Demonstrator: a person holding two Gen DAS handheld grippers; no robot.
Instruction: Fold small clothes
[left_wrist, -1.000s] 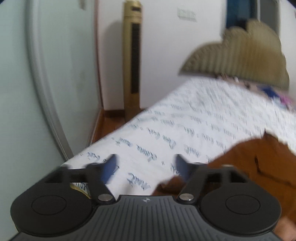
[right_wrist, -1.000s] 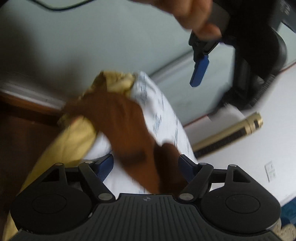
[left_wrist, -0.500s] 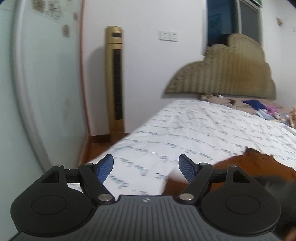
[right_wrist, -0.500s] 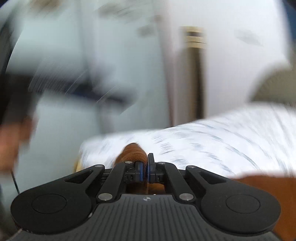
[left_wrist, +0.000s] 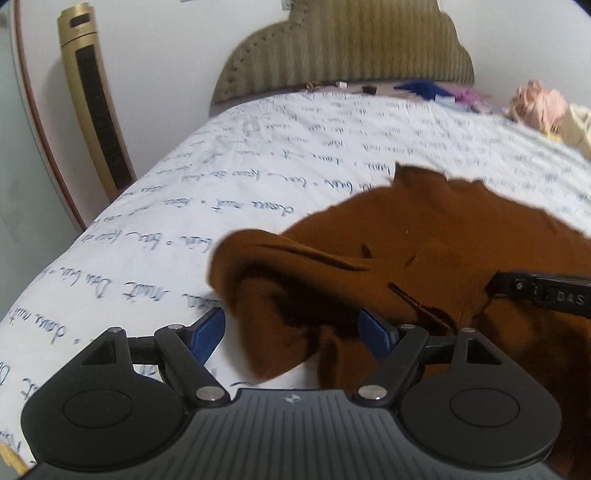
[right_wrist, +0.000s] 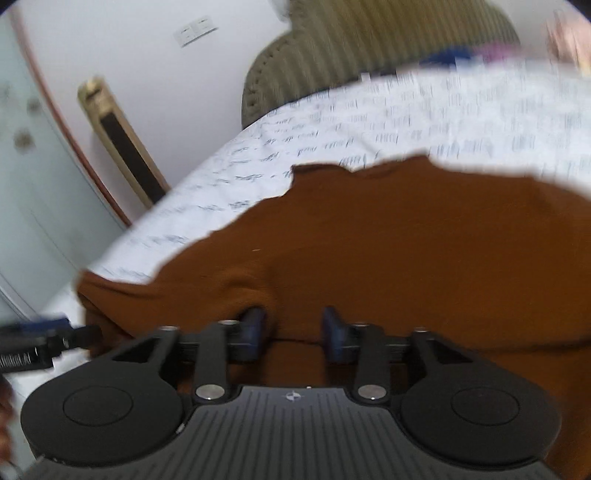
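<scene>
A brown garment (left_wrist: 443, 240) lies rumpled on the white bed sheet (left_wrist: 258, 166) with script print. My left gripper (left_wrist: 291, 328) is open over the garment's near left corner, and a raised fold of cloth sits between its blue fingers without being pinched. My right gripper (right_wrist: 293, 325) hovers low over the brown garment (right_wrist: 406, 240) with its jaws opening; cloth bunches against the left pad, but the pads do not press together. Part of the right gripper's arm (left_wrist: 543, 295) shows at the right of the left wrist view.
A gold tower fan (left_wrist: 96, 99) stands by the wall left of the bed. An olive headboard (left_wrist: 351, 44) is at the far end. Blue cloth (left_wrist: 421, 88) and a pink and cream pile of clothes (left_wrist: 535, 103) lie at the far right.
The left gripper swung right and down onto the garment's corner. The right gripper rolled upright, pinched the brown cloth half a second ago, and now has its jaws apart over the spread garment.
</scene>
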